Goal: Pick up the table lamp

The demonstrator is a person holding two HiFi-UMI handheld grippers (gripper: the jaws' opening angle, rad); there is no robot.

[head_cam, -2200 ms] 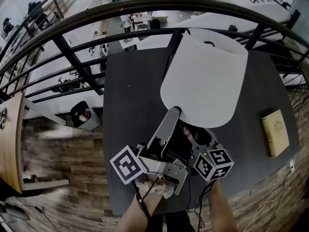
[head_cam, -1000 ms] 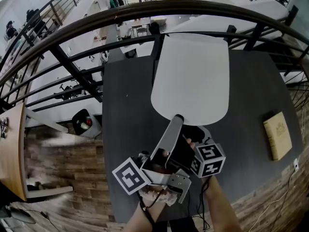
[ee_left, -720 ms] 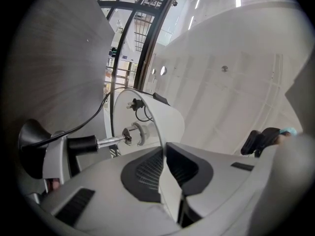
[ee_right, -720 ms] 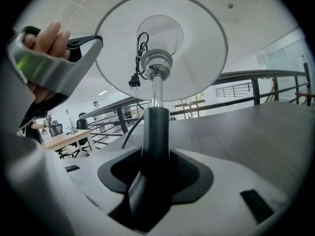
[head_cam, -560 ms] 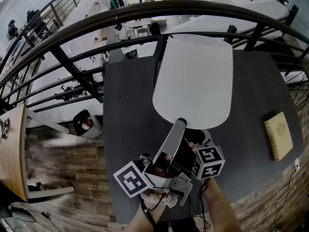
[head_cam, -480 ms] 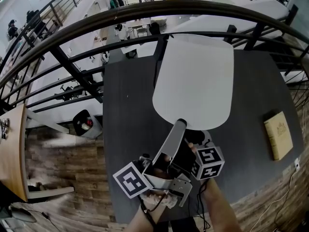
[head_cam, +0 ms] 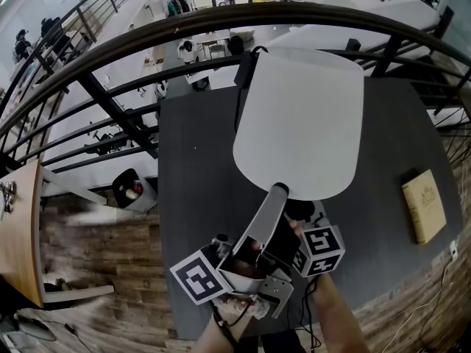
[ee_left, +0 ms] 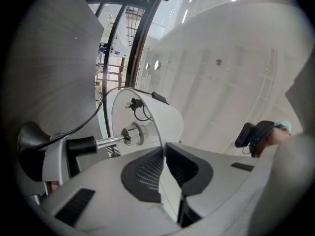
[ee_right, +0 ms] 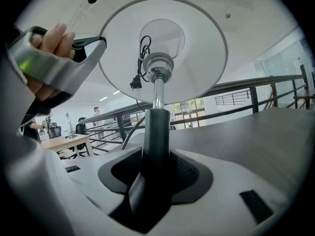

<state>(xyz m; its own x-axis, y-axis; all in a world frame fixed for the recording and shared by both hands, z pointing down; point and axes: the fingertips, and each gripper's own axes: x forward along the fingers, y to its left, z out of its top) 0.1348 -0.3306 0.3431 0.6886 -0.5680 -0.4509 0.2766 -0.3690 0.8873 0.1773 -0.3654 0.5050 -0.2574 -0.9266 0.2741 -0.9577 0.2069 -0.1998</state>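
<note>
The table lamp has a wide white shade (head_cam: 302, 123), a chrome neck and a black stem (ee_right: 155, 132). It lies tilted over the dark table (head_cam: 199, 197), with the shade's open end toward me. My left gripper (head_cam: 276, 193) is shut on the thin near rim of the shade (ee_left: 165, 186); the chrome neck (ee_left: 106, 141) shows to the left inside the shade. My right gripper (head_cam: 296, 215) is shut on the black stem, which fills the gap between its pads in the right gripper view (ee_right: 155, 173). The lamp's plug (ee_right: 134, 85) hangs inside the shade. The base is hidden.
A tan book (head_cam: 422, 204) lies near the table's right edge. A dark curved railing (head_cam: 110, 50) runs behind the table, with a lower floor beyond it. The lamp's black cable (ee_left: 93, 114) trails off to the left. A black bin (head_cam: 129, 182) stands below at the left.
The shade has swung slightly right and reaches further toward the railing. Both grippers keep their grips and have barely shifted.
</note>
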